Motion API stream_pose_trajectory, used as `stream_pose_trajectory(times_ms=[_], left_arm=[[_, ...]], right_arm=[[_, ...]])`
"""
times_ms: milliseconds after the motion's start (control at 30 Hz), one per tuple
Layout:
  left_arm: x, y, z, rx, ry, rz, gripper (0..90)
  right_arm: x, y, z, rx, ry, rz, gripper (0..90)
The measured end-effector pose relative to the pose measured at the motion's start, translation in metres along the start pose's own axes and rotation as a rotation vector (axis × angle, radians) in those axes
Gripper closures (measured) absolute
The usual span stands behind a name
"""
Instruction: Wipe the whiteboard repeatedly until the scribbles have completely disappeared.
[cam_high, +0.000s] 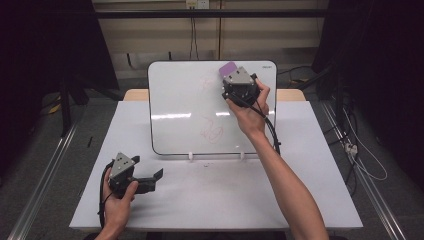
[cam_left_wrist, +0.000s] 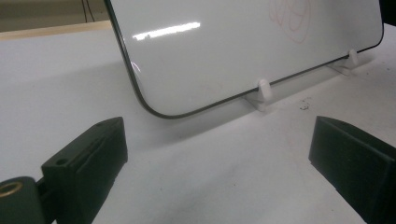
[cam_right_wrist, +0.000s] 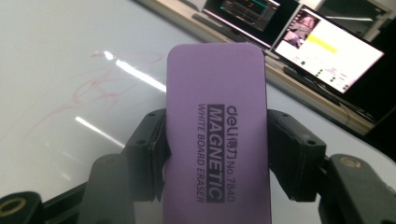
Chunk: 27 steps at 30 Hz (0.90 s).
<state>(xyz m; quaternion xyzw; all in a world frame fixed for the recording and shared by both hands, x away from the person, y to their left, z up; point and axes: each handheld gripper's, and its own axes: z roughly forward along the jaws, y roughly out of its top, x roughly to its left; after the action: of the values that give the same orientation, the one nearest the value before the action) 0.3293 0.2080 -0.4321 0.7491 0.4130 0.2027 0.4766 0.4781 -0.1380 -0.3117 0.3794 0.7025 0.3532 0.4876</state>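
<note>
1. The right gripper (cam_right_wrist: 215, 154) clamps the purple whiteboard eraser (cam_right_wrist: 218, 121) between its jaws, flat face toward the whiteboard (cam_high: 190, 100), probably to wipe the faint red scribbles (cam_high: 211, 129).
2. The eraser sits at the whiteboard's top right corner.
3. The left gripper (cam_high: 150, 179) rests wide open and empty, below the whiteboard's lower left corner.

Three cameras, one whiteboard (cam_high: 200, 110)
High view looks down; both gripper views face it close, low and angled.
</note>
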Motion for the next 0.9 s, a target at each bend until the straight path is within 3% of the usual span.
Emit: stream_pose_trajectory(times_ms=[67, 167, 400, 467, 567, 633, 733, 833, 900], left_arm=[[0.0, 0.0, -0.001, -0.003, -0.002, 0.001, 4.1], [0.002, 0.0, -0.001, -0.004, 0.002, -0.001, 4.1], [0.001, 0.001, 0.0, -0.004, 0.004, 0.004, 4.1], [0.001, 0.0, 0.0, -0.005, 0.003, 0.0, 4.1], [0.002, 0.0, 0.0, -0.004, 0.0, -0.002, 4.1], [0.001, 0.0, -0.001, -0.002, 0.002, -0.001, 4.1], [0.002, 0.0, -0.002, -0.005, 0.0, -0.003, 4.1], [0.002, 0.0, -0.002, -0.005, 0.001, -0.002, 4.1], [0.002, 0.0, -0.002, -0.006, 0.001, -0.002, 4.1]], right_arm=[[0.0, -0.001, 0.005, 0.012, 0.001, 0.01, 41.6], [0.009, -0.001, 0.007, 0.015, 0.01, -0.013, 41.5], [0.044, 0.001, 0.006, 0.012, 0.061, -0.1, 41.5], [0.055, 0.001, 0.005, 0.006, 0.094, -0.103, 41.5], [0.065, 0.005, 0.005, 0.001, 0.107, -0.167, 41.6], [0.057, 0.008, 0.009, 0.004, 0.11, -0.14, 41.6], [0.035, 0.014, 0.016, 0.008, 0.064, -0.083, 41.6], [0.018, 0.023, 0.02, 0.012, 0.017, -0.084, 41.6], [0.013, 0.029, 0.022, 0.013, 0.013, -0.08, 41.6]])
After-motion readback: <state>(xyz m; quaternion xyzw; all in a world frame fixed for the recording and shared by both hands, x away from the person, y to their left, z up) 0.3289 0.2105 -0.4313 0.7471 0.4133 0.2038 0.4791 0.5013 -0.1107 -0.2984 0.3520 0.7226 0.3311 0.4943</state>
